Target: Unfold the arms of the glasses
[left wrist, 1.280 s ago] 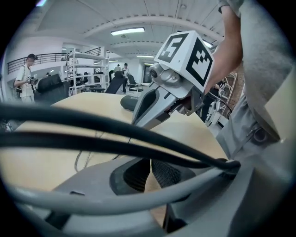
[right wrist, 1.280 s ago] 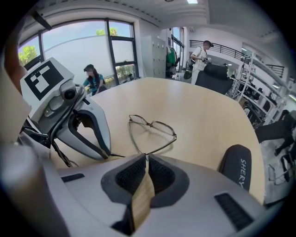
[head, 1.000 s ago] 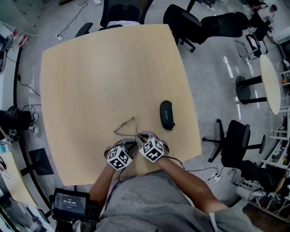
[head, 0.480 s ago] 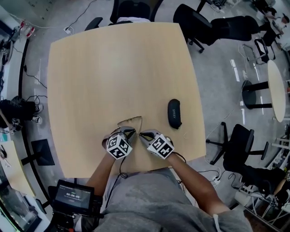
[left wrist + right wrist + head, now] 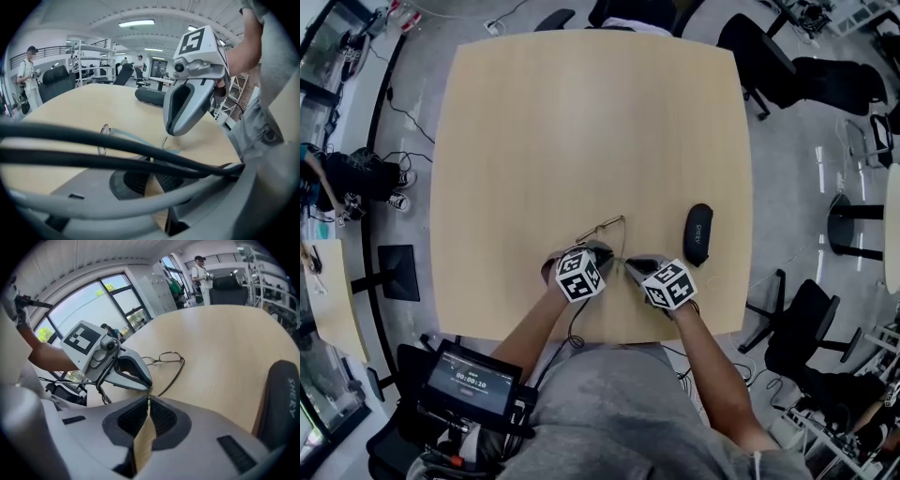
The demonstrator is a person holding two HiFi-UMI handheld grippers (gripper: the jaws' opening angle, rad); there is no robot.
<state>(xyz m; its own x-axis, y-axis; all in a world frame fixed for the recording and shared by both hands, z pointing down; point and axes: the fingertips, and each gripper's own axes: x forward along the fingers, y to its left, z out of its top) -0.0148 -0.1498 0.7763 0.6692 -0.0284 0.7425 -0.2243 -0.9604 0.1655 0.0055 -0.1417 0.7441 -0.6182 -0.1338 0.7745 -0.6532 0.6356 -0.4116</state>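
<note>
Thin wire-framed glasses [image 5: 604, 229] lie on the pale wooden table [image 5: 581, 122] just ahead of both grippers. In the head view my left gripper [image 5: 606, 251] is at the near end of the glasses' left side, and its jaws look shut on that arm. My right gripper [image 5: 631, 265] is shut on the tip of the other arm, which runs back from the frame's right corner. In the right gripper view the glasses [image 5: 164, 357] and this arm lead down to my jaws, beside the left gripper [image 5: 147, 386]. The left gripper view shows a lens [image 5: 103, 136] and the right gripper [image 5: 171, 133].
A dark oval glasses case [image 5: 697, 234] lies on the table to the right of my right gripper. The near table edge is just behind both grippers. Office chairs [image 5: 787, 56] and another table stand around. People stand far off in the gripper views.
The head view has shifted, so the table sits more to the right. My two grippers have drawn a little apart, and the right arm of the glasses now stands further out from the frame.
</note>
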